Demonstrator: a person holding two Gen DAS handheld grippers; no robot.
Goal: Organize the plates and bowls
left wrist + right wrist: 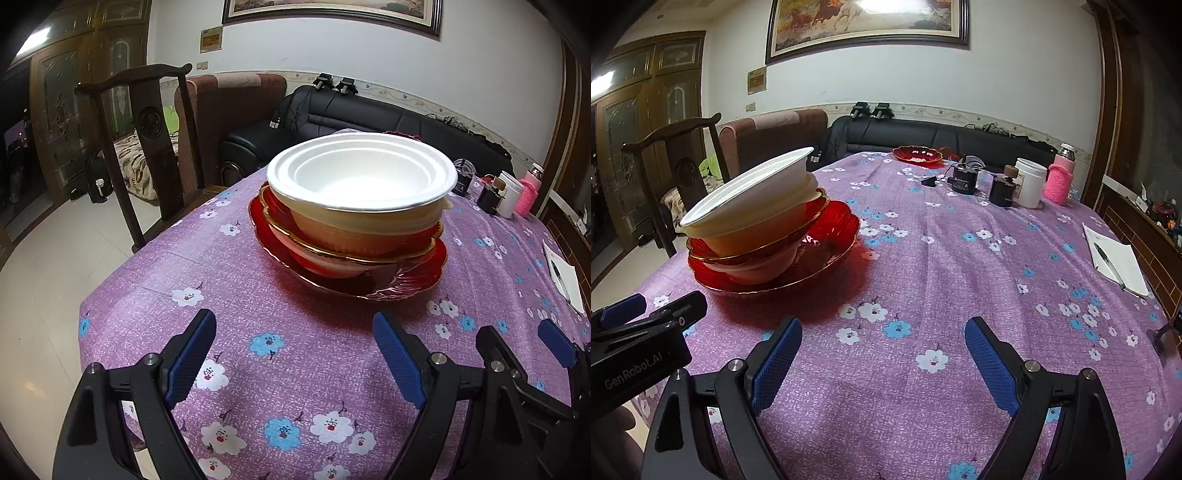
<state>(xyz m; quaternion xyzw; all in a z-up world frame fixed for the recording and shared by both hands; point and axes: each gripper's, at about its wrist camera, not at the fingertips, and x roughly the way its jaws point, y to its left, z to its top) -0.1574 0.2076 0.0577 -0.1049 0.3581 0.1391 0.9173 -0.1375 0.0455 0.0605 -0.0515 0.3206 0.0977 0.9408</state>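
Observation:
A stack stands on the purple flowered tablecloth (295, 369): a large red glass plate (406, 284) at the bottom, a white bowl (325, 267), a smaller gold-rimmed red plate (280, 218), then cream and white bowls (360, 173) nested on top. In the right wrist view the stack (750, 218) is at the left. Another red plate (916, 153) lies at the table's far end. My left gripper (295, 332) is open and empty, just in front of the stack. My right gripper (882, 339) is open and empty over bare cloth, right of the stack; it shows at the left view's right edge (517, 343).
At the far right of the table stand a white jar (1030, 182), a pink-sleeved bottle (1061, 181), a dark jar (1003, 190) and a small black device (964, 179). A notepad with a pen (1115, 260) lies at the right edge. A wooden chair (147, 147) stands at the table's left.

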